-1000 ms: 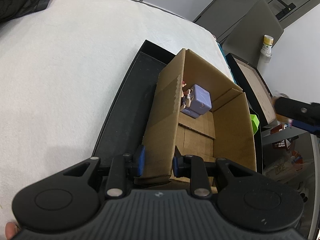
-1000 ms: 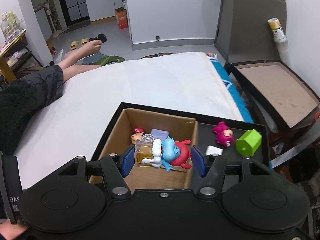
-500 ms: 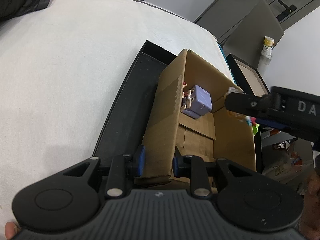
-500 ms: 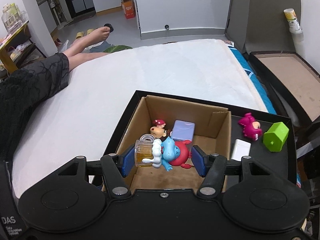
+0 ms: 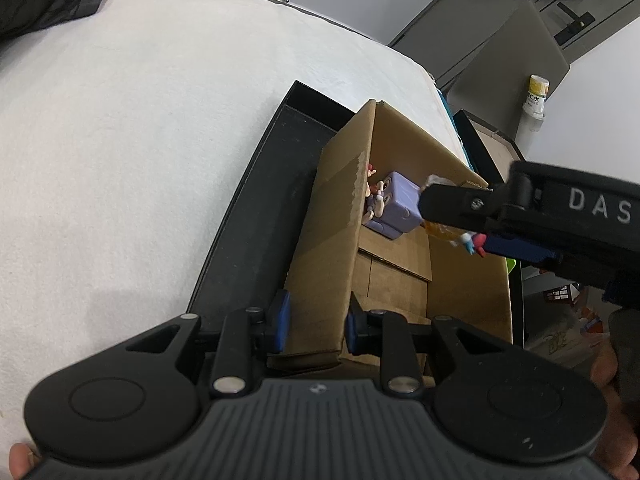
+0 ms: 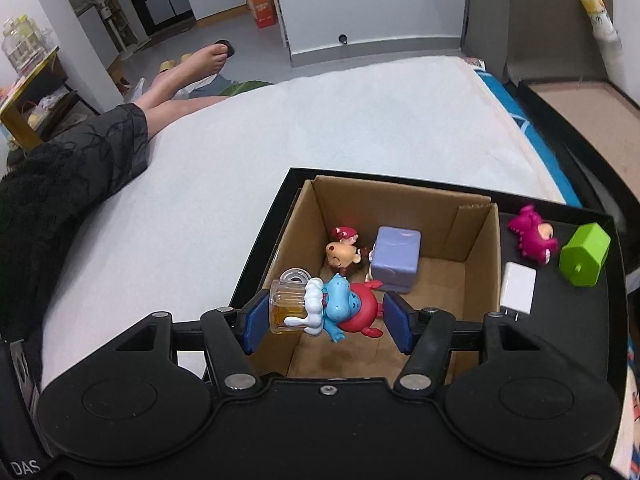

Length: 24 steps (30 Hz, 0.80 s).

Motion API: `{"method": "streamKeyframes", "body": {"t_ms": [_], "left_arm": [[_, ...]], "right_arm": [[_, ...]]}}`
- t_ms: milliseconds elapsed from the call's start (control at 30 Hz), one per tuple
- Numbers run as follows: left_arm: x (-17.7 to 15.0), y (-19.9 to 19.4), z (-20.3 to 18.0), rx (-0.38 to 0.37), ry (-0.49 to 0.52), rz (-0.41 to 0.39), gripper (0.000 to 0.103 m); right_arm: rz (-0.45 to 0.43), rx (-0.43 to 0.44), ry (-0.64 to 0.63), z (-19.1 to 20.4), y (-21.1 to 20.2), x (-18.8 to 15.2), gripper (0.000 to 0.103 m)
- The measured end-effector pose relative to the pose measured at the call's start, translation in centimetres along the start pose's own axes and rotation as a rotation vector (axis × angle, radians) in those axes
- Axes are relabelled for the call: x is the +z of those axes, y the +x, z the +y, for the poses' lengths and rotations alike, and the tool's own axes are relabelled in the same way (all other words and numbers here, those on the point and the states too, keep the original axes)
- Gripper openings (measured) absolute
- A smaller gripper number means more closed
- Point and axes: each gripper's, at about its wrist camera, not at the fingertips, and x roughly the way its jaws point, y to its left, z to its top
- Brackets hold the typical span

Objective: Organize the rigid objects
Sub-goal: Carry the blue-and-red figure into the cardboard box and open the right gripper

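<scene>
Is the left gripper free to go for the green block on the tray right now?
Probably not: the left gripper is clamped on the cardboard box wall, and the box stands between it and the green block.

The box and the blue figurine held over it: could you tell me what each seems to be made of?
The box looks like corrugated cardboard: matte brown, creased flaps, raw cut edges. The blue figurine, clamped in the right gripper, appears to be moulded hard plastic, smooth and slightly glossy; its mug is clear amber, probably plastic too, though glass cannot be ruled out. The left gripper clamps the box wall.
</scene>
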Motion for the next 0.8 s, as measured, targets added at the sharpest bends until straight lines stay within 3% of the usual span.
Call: {"method": "streamKeyframes", "body": {"t_ms": [467,500,633,800], "left_arm": [[0.0,0.1,-0.1,0.002,0.006,0.002,0.026],[0.0,0.2,0.0,0.001,0.005,0.003,0.026],[0.2,0.3,0.1,0.002,-0.003,0.004,0.025],[0.3,0.4,0.2,0.0,-0.004,-0.002,0.025]], "right_arm": [[-0.044,0.084,0.1,-1.8,-0.7,-0.3,0.06],[-0.042,0.081,0.101,-1.6,-0.5,-0.3,0.061],[-0.054,0.081,0.095,-1.0,-0.5,0.0,0.086],[-0.074,0.075,0.106,-1.6,-1.4,0.2,0.087]]}}
